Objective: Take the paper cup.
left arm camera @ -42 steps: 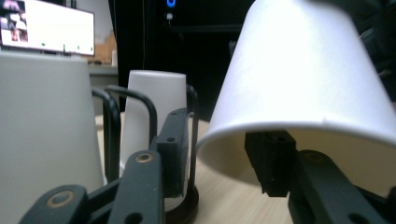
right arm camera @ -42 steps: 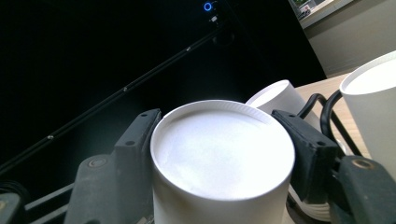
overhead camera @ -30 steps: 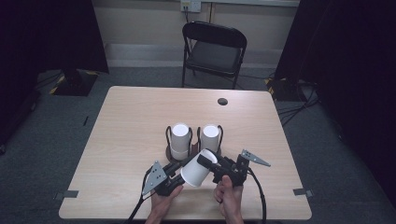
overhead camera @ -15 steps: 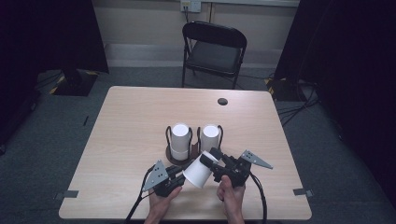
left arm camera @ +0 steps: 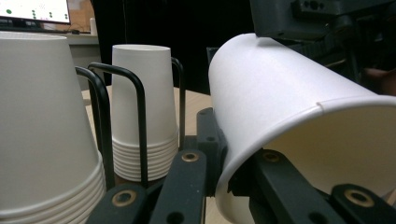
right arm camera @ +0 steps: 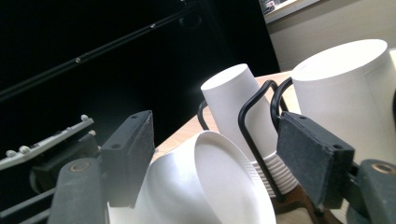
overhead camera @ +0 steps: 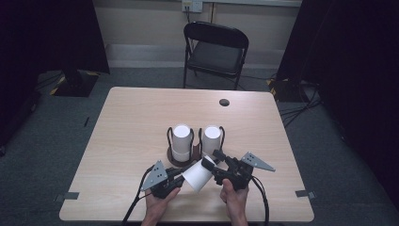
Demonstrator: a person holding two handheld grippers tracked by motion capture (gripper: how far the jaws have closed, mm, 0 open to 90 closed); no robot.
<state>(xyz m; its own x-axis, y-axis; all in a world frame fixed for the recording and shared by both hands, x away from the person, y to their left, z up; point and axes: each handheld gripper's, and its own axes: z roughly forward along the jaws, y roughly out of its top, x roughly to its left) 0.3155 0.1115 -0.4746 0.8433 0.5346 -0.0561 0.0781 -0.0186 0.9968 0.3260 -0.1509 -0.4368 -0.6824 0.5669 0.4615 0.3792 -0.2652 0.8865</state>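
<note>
At the near edge of the pale wooden table (overhead camera: 127, 122), the left gripper (overhead camera: 176, 175) pinches the rim of a single white paper cup (overhead camera: 197, 174), held tipped on its side. The right gripper (overhead camera: 217, 165) has just been opening, its jaws spread either side of the cup's base without pressing it. Just behind, two upside-down white cup stacks (overhead camera: 181, 141) in a black wire holder (overhead camera: 194, 141) crowd the cup.

Each black gripper (overhead camera: 181, 175) carries a grey three-cornered plate, brass-coloured screws and a trailing black cable.
</note>
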